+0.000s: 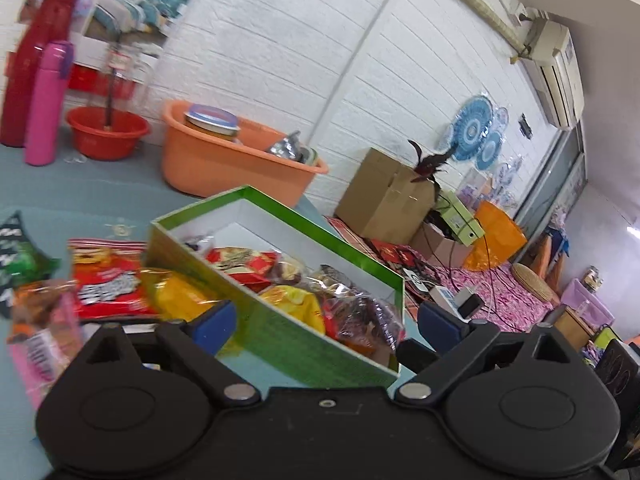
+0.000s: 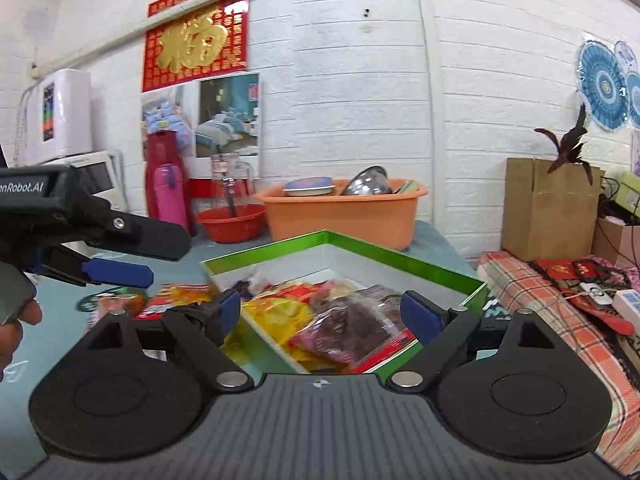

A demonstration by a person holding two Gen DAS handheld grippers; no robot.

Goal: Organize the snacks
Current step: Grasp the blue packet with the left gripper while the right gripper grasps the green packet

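A green box (image 1: 280, 336) with a white inside stands on the blue-green table and holds several snack packets (image 1: 296, 300). My left gripper (image 1: 326, 326) is open and empty, its fingers astride the box's near wall. Loose packets lie left of the box: a red one (image 1: 106, 280), a yellow one (image 1: 176, 292), a pink one (image 1: 40, 340) and a dark green one (image 1: 16, 252). In the right wrist view the same box (image 2: 400, 258) is close ahead. My right gripper (image 2: 322, 316) is open and empty over a dark red packet (image 2: 352, 328) in the box. The left gripper shows at that view's left (image 2: 116, 268).
An orange tub (image 1: 224, 160) with a tin and bowls, a red basin (image 1: 106, 130), and a pink flask (image 1: 48, 100) stand at the table's back by the white wall. Right of the table are a cardboard box (image 2: 548, 208) and a checked cloth (image 2: 540, 300) with cables.
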